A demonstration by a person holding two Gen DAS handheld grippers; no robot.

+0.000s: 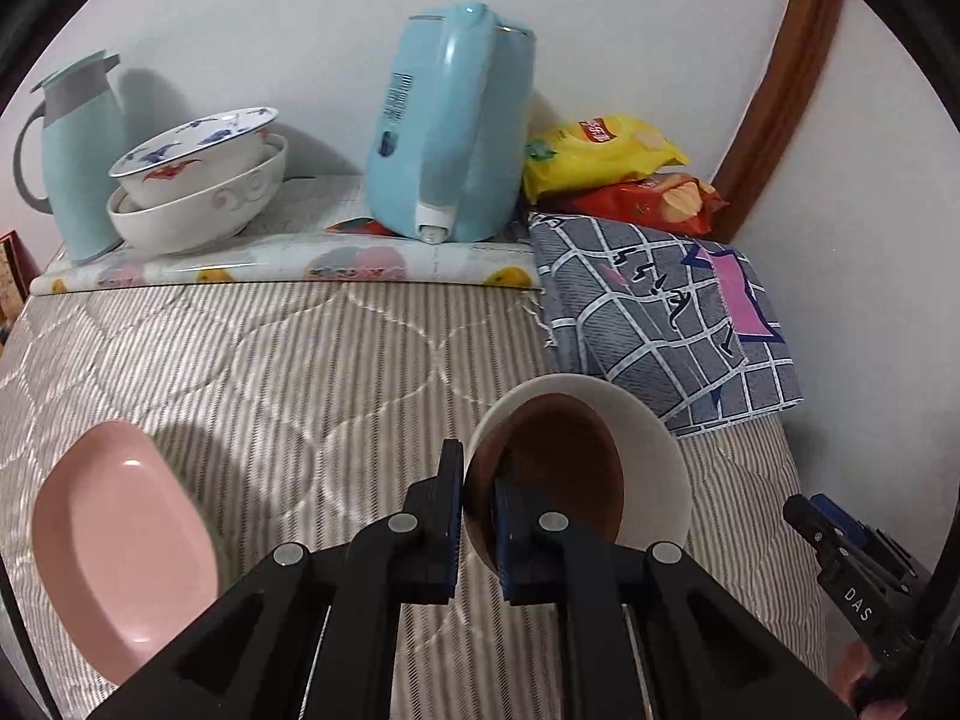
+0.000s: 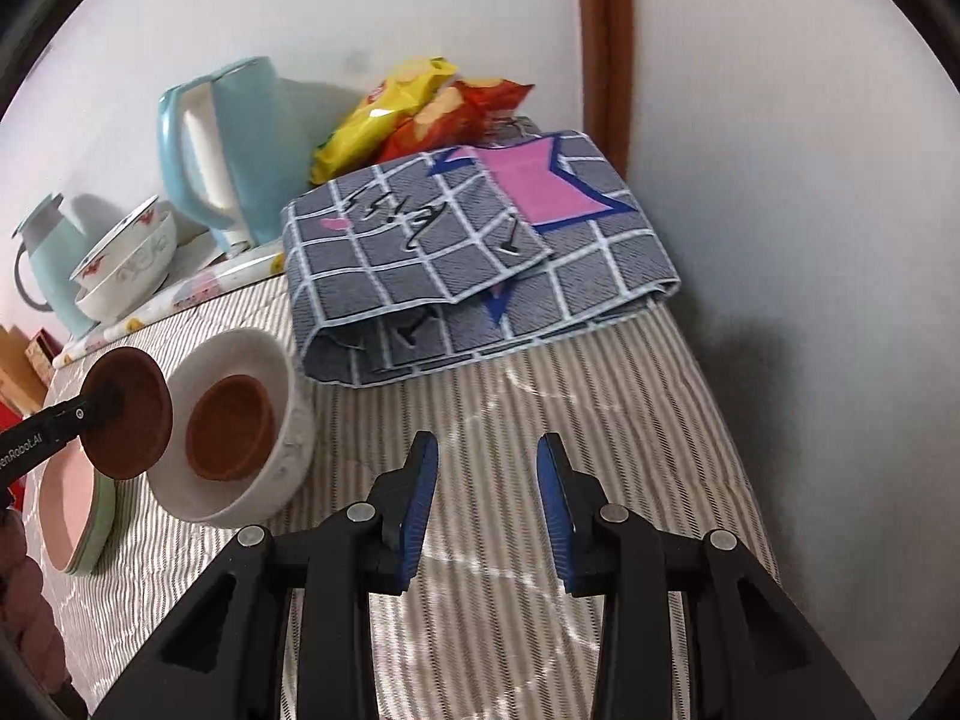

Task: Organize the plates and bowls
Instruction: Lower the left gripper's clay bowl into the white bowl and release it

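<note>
My left gripper [image 1: 478, 516] is shut on the rim of a small brown bowl [image 1: 552, 474] and holds it tilted in the air beside a white bowl [image 1: 654, 450]. In the right wrist view the held brown bowl [image 2: 135, 420] hangs left of the white bowl [image 2: 282, 450], which has a second brown bowl [image 2: 231, 427] inside. A pink plate [image 1: 120, 546] lies on the striped quilt [image 1: 300, 372]; it sits on a green plate [image 2: 105, 516]. Two patterned white bowls [image 1: 198, 186] are stacked at the back. My right gripper [image 2: 487, 510] is open and empty above the quilt.
A blue kettle [image 1: 450, 126], a teal jug [image 1: 78, 156] and snack bags [image 1: 606, 156] stand along the back wall on a fruit-print mat [image 1: 282, 264]. A folded grey checked cloth [image 2: 480, 252] lies right of the white bowl. A wooden frame [image 1: 780, 90] runs up the right wall.
</note>
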